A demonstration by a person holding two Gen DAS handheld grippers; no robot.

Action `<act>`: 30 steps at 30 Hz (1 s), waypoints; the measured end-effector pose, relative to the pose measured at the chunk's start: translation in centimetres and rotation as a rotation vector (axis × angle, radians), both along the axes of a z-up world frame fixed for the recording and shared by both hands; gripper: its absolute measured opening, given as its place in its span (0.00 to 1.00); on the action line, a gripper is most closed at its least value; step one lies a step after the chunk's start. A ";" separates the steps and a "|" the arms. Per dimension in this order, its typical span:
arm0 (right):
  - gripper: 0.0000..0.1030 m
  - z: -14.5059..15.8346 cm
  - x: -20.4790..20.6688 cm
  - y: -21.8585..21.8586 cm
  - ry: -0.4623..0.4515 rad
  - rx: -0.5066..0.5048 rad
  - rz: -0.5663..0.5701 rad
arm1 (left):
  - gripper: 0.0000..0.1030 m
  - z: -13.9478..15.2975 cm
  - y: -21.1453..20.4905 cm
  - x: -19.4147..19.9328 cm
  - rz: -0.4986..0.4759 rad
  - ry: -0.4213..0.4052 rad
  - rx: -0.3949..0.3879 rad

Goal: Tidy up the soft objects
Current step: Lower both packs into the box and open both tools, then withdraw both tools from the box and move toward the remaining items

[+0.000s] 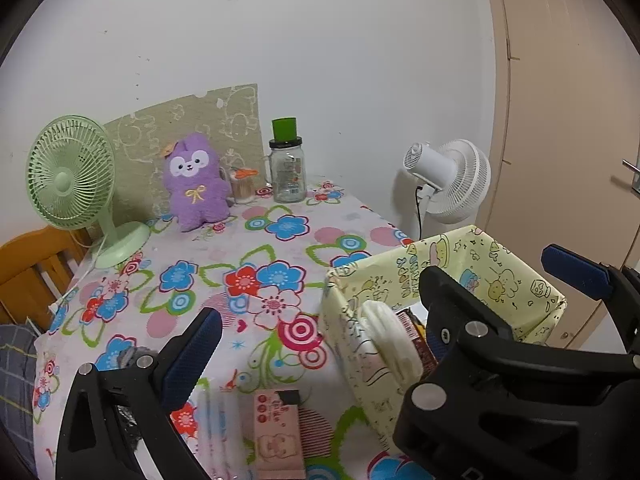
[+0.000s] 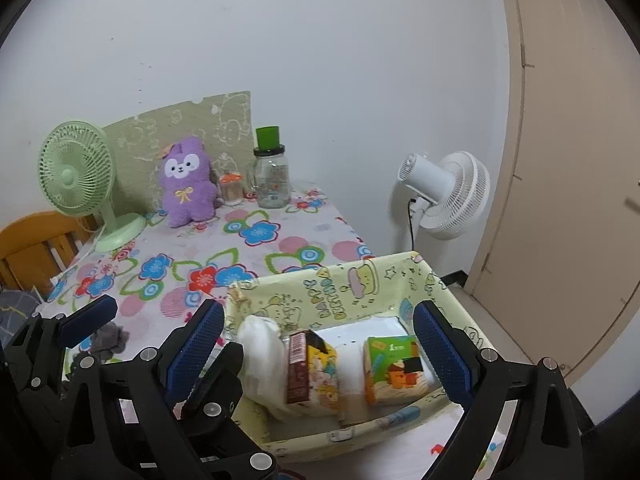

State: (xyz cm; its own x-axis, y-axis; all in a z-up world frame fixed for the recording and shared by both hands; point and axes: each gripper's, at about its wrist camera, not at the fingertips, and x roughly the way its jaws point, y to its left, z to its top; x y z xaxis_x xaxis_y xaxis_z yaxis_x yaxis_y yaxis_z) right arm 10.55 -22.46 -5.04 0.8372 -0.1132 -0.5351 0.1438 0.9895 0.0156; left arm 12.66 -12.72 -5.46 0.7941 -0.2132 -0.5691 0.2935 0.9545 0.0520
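Right wrist view, nearest: our right gripper (image 2: 320,344) hangs over the yellow fabric bin (image 2: 352,280) with its blue pads wide apart and nothing between them.
Left wrist view, nearest: our left gripper (image 1: 316,344) is also spread wide and empty, over the floral tablecloth (image 1: 256,240) beside the bin.
Bin contents: a white soft bundle (image 2: 260,344), a brown-edged carton (image 2: 298,368) and a green-and-orange packet (image 2: 394,370) stand inside, packed close together.
Still on the cloth: a pink tissue pack (image 1: 278,432) lies just under our left gripper, and a grey soft item (image 2: 108,340) sits near the table's near-left edge.
Farther back: a purple plush (image 1: 196,182) stands upright against the wall panel, with a glass jar (image 1: 287,172) beside it and a green fan (image 1: 72,184) to its left.
Task state, we judge: partly done; several soft things remain outside the bin.
Risk: the bin walls are limp, so a finger catching the rim could fold it or drag it.
Risk: reaching for the plush could knock over the jar beside it.
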 end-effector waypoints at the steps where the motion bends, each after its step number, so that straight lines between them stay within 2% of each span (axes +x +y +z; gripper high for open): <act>1: 0.95 0.1 -0.1 0.2 -0.003 -0.001 0.002 | 1.00 0.1 0.2 -0.1 0.000 -0.001 0.002; 30: 0.97 2.3 -2.3 7.6 -0.067 -0.033 0.112 | 1.00 2.1 7.5 -2.8 0.089 -0.060 -0.015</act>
